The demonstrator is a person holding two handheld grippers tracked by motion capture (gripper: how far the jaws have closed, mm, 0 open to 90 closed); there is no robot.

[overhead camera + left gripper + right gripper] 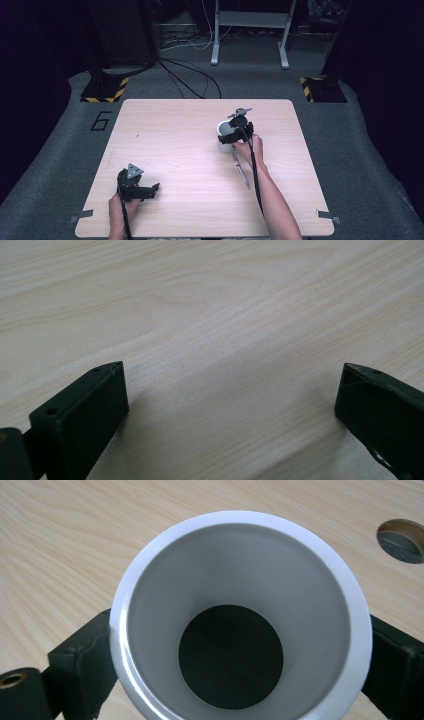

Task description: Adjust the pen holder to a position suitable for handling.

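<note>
My right gripper (231,136) clamps the white cup (240,630) w/ both jaws; left gripper (150,191) gapes wide over bare table (210,315), pen (241,172) nearby.

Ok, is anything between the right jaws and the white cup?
Nothing visible. In the right gripper view the black jaws sit on either side of the white cup, against its outer wall. The pen lies on the table nearer the person, apart.
</note>
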